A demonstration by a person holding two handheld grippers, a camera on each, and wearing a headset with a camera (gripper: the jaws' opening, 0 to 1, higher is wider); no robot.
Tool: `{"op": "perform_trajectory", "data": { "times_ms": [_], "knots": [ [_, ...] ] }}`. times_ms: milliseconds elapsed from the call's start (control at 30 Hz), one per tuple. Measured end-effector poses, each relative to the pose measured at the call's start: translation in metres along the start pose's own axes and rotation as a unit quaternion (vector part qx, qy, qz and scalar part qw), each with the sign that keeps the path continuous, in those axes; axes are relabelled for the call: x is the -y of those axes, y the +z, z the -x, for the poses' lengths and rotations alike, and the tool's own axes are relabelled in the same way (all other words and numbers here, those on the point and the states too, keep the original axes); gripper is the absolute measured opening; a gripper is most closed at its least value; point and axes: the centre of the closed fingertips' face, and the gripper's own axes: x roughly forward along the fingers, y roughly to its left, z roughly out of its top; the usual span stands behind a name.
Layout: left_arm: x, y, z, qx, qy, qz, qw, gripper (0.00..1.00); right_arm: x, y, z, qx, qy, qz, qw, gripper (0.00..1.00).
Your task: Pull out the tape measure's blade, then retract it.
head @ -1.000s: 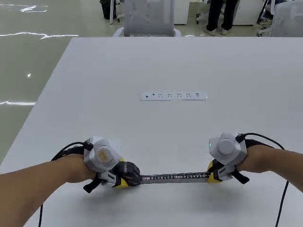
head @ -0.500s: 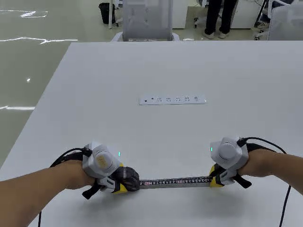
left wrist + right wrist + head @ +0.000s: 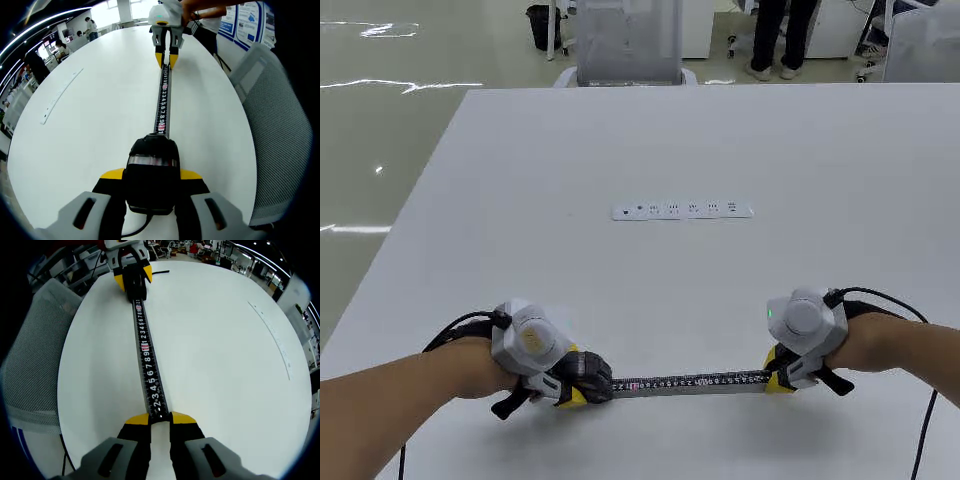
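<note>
The black tape measure case (image 3: pixel 585 376) (image 3: pixel 151 172) sits on the white table near its front edge, with my left gripper (image 3: pixel 572 388) (image 3: pixel 151 175) shut around it. Its black blade (image 3: pixel 690 381) (image 3: pixel 163 100) (image 3: pixel 147 365) with white numbers runs flat along the table to the right. My right gripper (image 3: pixel 776 381) (image 3: pixel 160 417) is shut on the blade's tip. In the left gripper view the right gripper (image 3: pixel 165 56) shows at the far end of the blade. In the right gripper view the left gripper (image 3: pixel 131 277) holds the case at the far end.
A white power strip (image 3: pixel 682 210) lies in the middle of the table (image 3: pixel 640 150). A grey mesh chair (image 3: pixel 628 38) stands beyond the far edge, with a person's legs (image 3: pixel 780 30) behind. Another mesh chair (image 3: pixel 275 125) sits close to the table's near side.
The right gripper has drawn a little further right, so slightly more blade lies between the two grippers. The head camera has shifted a bit.
</note>
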Motion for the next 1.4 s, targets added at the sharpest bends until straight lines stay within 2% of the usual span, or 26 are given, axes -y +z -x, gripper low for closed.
{"op": "perform_trajectory", "data": {
  "times_ms": [500, 667, 900, 1100, 1200, 1400],
  "knots": [
    [-0.001, 0.0, -0.001, 0.003, -0.001, 0.0, 1.0, 0.33, -0.001, 0.001, 0.001, 0.003, -0.006, 0.0, 1.0, 0.14],
    [0.0, 0.0, 0.0, 0.002, 0.001, -0.003, 1.0, 0.33, -0.002, 0.002, 0.001, 0.026, -0.012, 0.015, 0.9995, 0.15],
    [-0.001, 0.001, -0.001, 0.0, -0.003, -0.004, 1.0, 0.33, 0.001, 0.001, 0.001, 0.025, -0.023, 0.007, 0.9994, 0.16],
    [-0.002, 0.0, -0.002, 0.002, -0.003, -0.003, 1.0, 0.33, 0.006, -0.001, 0.002, 0.033, -0.037, -0.009, 0.9987, 0.22],
    [-0.002, 0.001, -0.002, 0.004, -0.005, -0.002, 1.0, 0.33, 0.001, 0.0, 0.003, 0.034, -0.038, -0.012, 0.9986, 0.3],
    [-0.001, 0.002, -0.001, 0.012, -0.004, -0.01, 0.9999, 0.34, -0.004, -0.004, 0.006, 0.041, -0.042, -0.016, 0.9982, 0.33]
  ]
}}
